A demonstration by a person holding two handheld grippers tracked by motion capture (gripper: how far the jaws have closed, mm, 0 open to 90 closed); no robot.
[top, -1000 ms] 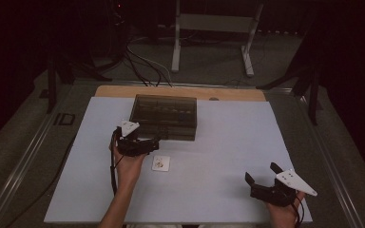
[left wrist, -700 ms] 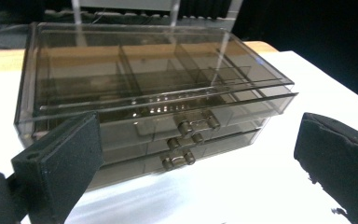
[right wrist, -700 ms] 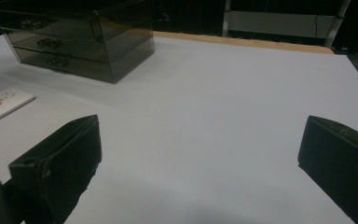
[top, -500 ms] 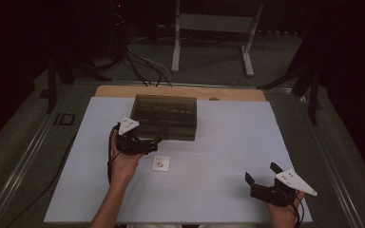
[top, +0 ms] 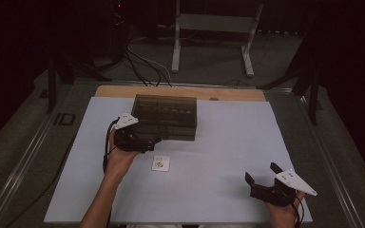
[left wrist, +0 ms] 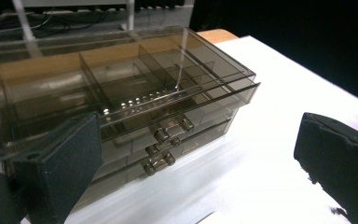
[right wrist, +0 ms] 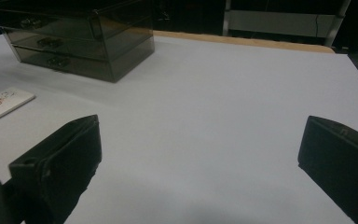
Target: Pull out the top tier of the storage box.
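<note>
While the left gripper (top: 153, 141) hovers right at the front of the drawer box (top: 166, 116), its jaws stand wide apart with nothing between them — in the left gripper view one jaw sits before the box's left end and the other over bare paper to the right. The box stands near the far edge of the desk (top: 228, 142), a little left of centre, on the white sheet that covers it, with its knobs (left wrist: 161, 136) facing the person.

It is smoky clear plastic with three shallow drawers stacked one above the other and a divided tray on top. By my reading it is stiff, light and smooth, so it will likely slide on the paper if a drawer is pulled without care. The small round knobs come in pairs on each drawer front; they look like the right place to take hold, pinched narrow and drawn straight out toward the near edge. The thin walls would probably flex or crack under a hard squeeze, so a gentle grip seems wise.

A small white card (top: 160, 163) lies flat just in front of the box, apart from it and near the left hand (top: 119, 159). The right gripper (top: 264, 176) rests near the near right corner of the desk, well apart from the box — its jaws are also spread wide and hold nothing.
</note>
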